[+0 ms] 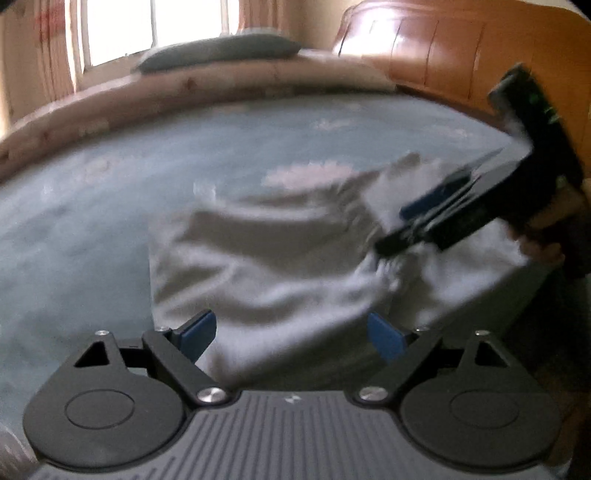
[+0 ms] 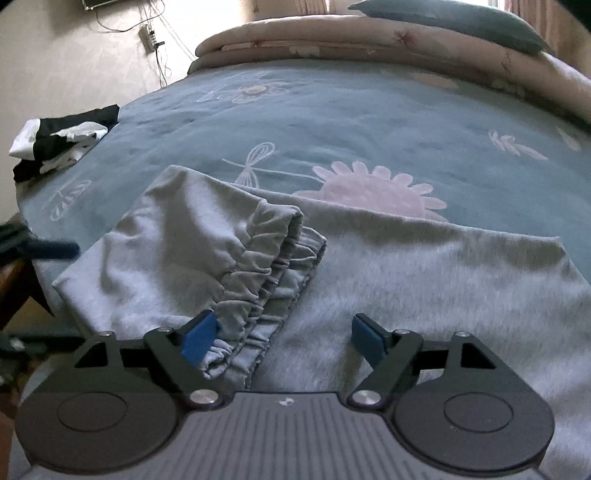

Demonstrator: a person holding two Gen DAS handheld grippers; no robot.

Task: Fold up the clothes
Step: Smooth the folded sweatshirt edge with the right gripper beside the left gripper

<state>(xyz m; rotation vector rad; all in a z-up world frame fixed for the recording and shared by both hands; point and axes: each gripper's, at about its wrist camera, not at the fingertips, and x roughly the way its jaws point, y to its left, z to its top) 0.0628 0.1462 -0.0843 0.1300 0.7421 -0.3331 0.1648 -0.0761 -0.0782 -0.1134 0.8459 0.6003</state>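
A pale grey, soft-knit pair of trousers (image 2: 406, 266) lies spread across a bed (image 2: 332, 122) covered in a dusty-blue quilt printed with a pink sunflower and white outline flowers. One part of the garment has been turned over onto the rest, so that its gathered elastic waistband (image 2: 273, 266) sits on top, running diagonally down toward the near edge.

The right tongs (image 2: 286, 341), black with blue pads, hang just above the grey cloth with their jaws standing wide; the left-hand pad (image 2: 199, 338) is just beside the ruffled end of the waistband and the other is over flat fabric, and neither presses on anything. The left tongs (image 1: 291, 334) are likewise spread wide above the near part of the same garment, with cloth showing between the blue pads but not pinched. The left wrist view is blurred, so the folds there cannot be read closely. In it the right tongs (image 1: 413, 229) appear from the side, held by a person's hand (image 1: 543, 229) over the far right portion of the trousers.

At the head of the bed a rolled pink-and-beige comforter (image 2: 369, 40) carries a slate-blue pillow (image 2: 454, 22). A heap of black-and-white clothing (image 2: 62, 140) rests at the bed's left edge, well apart from the trousers. A glossy orange-brown wooden headboard (image 1: 443, 40) stands to the right, beside a bright window (image 1: 155, 26).
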